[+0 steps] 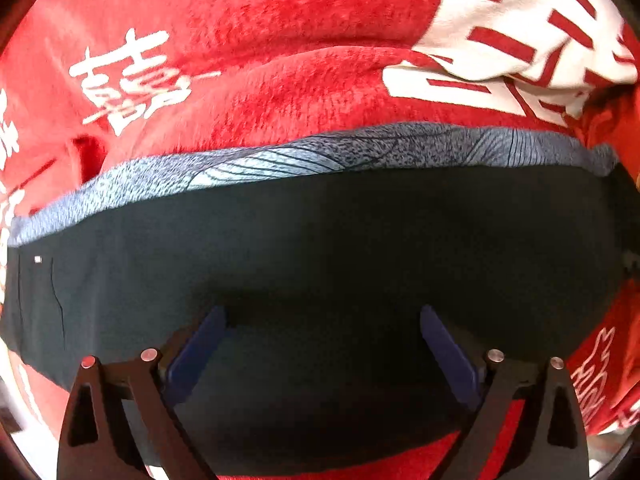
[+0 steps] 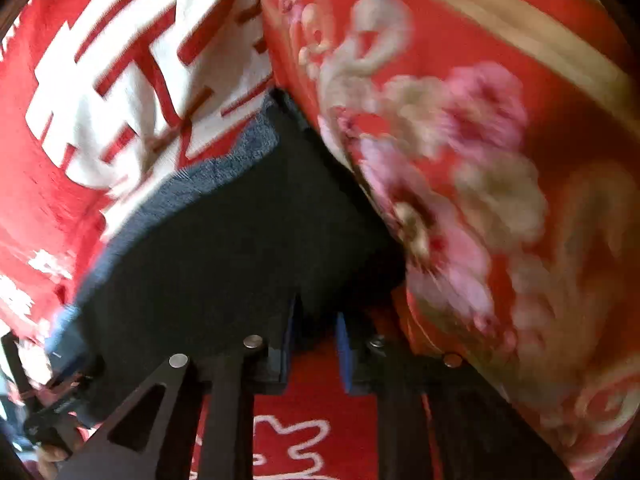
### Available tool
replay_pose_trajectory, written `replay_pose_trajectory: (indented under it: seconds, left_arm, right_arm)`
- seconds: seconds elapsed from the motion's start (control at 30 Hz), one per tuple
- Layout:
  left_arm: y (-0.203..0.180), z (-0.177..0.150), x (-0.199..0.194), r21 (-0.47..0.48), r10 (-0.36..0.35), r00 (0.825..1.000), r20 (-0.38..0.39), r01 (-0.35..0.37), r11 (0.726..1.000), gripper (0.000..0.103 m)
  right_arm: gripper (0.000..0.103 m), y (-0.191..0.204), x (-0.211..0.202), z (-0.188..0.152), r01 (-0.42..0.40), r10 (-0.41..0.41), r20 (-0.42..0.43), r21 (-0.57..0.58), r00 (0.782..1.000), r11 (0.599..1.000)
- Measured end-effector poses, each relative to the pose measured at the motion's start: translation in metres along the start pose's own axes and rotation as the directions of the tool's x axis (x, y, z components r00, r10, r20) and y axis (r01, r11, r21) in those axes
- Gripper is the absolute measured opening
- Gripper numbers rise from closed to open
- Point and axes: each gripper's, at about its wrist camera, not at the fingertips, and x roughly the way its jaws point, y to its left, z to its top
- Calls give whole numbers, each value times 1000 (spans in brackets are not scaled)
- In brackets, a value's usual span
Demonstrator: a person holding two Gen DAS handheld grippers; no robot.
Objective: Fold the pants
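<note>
L gripper [image 1: 322, 316] wide open over dark pants [image 1: 320, 240]; R gripper [image 2: 316, 328] nearly closed, grip unclear.

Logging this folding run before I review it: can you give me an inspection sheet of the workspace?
Surface: red blanket with white characters.
Job's things: dark pants, blue-grey patterned band along the far edge, lying on the blanket.
Clutter: red floral quilt against the pants' side.
Grippers: left tool wide open above the pants; right tool nearly closed at the pants' edge, grip unclear.
Cables: nothing seen.
Surroundings: nothing seen beyond the bedding.
</note>
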Motion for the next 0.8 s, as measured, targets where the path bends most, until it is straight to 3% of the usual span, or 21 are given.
replay_pose_trajectory:
  seconds: [0.07,0.1,0.27,0.43,0.5,0.53,0.57,0.63,0.7,0.8]
  left_arm:
    - [-6,3,-7,12,-13,1000,9,13,1000,98]
    - [-15,7,-12,28,-22,999,30,21,999,98]
    - [-68,28,-19,94,-103,992,70,96,991,98]
    - [-112,41,-2,131,-125,990,69,116,985,98]
    - [-121,40,5,133,-93,993,67,83,988,98]
    - [-122,40,5,131,-91,994,67,81,988,98]
    - [-121,40,3,126,-90,994,65,81,989,98]
    - [-120,38,0,127,-88,994,64,79,989,98]
    - [-117,36,6,127,-77,995,60,69,990,98]
    - [-119,32,15,130,-42,996,78,32,991,102]
  right_arm:
    - [48,-4,-13,-11,-74,74,14,19,997,997]
    - [52,-8,-19,-19,-105,104,24,45,994,993]
    - [54,-29,-11,-36,-95,88,52,162,995,982]
    - [56,-16,-1,-20,-118,99,128,150,987,982]
    - [49,-5,1,-13,-91,72,128,148,989,985]
    - [23,-2,1,-9,-59,43,116,141,992,988]
    - [15,-1,-1,-5,-38,24,105,138,994,990]
    - [11,-1,-22,-1,-96,76,158,121,984,988]
    - [10,4,-51,-2,-73,67,224,18,972,997]
    - [10,0,-43,-5,1,10,170,-65,985,998]
